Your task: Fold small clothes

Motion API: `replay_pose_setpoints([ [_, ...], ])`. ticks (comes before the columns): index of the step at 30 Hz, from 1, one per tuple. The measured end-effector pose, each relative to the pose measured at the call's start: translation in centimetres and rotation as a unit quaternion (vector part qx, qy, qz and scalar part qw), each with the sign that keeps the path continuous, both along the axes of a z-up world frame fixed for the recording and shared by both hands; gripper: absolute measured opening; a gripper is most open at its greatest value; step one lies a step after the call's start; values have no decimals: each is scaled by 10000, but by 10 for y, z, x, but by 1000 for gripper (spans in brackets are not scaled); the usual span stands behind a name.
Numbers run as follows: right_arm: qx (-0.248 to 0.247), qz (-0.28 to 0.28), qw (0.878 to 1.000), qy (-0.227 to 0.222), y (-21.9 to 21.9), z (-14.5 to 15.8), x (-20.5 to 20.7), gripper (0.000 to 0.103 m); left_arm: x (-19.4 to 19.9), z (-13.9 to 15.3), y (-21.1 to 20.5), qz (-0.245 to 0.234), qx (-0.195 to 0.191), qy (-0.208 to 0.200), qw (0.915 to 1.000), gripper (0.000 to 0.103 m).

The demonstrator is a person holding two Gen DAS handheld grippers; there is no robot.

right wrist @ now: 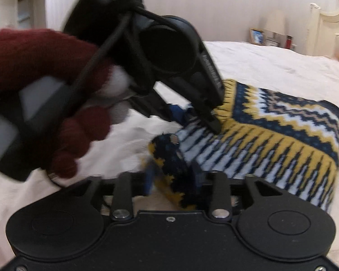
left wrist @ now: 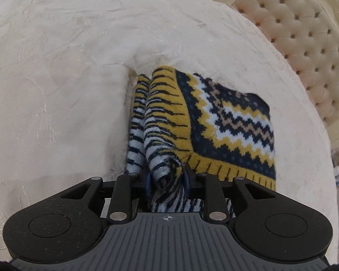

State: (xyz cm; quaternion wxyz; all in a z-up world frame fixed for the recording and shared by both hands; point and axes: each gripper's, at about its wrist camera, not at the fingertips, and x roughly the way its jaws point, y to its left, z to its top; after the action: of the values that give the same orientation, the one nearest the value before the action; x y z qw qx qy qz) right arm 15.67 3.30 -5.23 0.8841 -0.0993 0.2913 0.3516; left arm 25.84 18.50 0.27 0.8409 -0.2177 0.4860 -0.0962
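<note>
While both are clamping bunched knit, the left hand-held gripper (left wrist: 167, 180) and right hand-held gripper (right wrist: 173, 178) are folding a patterned sweater (left wrist: 226, 122) lying on the bed (left wrist: 56, 67) near its headboard edge; next, judging by this, laying the fold flat.

R wrist: both grippers on knit sweater

R gripper (right wrist: 172, 178) pinches dark/yellow bunched edge of sweater (right wrist: 271, 131) on cream bedspread (right wrist: 271, 63). L gripper (right wrist: 187, 115), held by red-gloved hand (right wrist: 63, 94), tips clamp striped part. Pic blurred.
</note>
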Motion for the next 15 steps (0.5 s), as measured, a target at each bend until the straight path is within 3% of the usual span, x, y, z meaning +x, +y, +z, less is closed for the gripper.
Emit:
replay_pose_setpoints([
  [3, 130, 50, 9999, 6, -10, 3, -8, 60, 0, 0, -1, -55, 79, -54, 9999, 31],
  [8, 592, -376, 9975, -13, -41, 18, -13, 62, -2, -1, 7, -21, -161, -55, 9999, 37],
  [10, 840, -685, 9941, -67, -60, 25, -12, 73, -2, -2, 8, -12, -261, -122, 9996, 43],
  [11, 975, -860, 9915, -78, -71, 27, -7, 76, -3, 0, 8, -39, -286, -174, 9994, 56],
  [12, 1094, -1053, 9884, -69, -81, 29, -4, 77, -4, 2, 7, -53, -247, -235, 9994, 77],
  [14, 1263, -1445, 9814, 40, -101, 27, 10, 78, -6, 7, 3, -57, -77, -334, 9994, 94],
  [15, 1357, -1631, 9771, 123, -110, 27, 15, 78, -8, 9, 3, -62, -8, -382, 9993, 94],
])
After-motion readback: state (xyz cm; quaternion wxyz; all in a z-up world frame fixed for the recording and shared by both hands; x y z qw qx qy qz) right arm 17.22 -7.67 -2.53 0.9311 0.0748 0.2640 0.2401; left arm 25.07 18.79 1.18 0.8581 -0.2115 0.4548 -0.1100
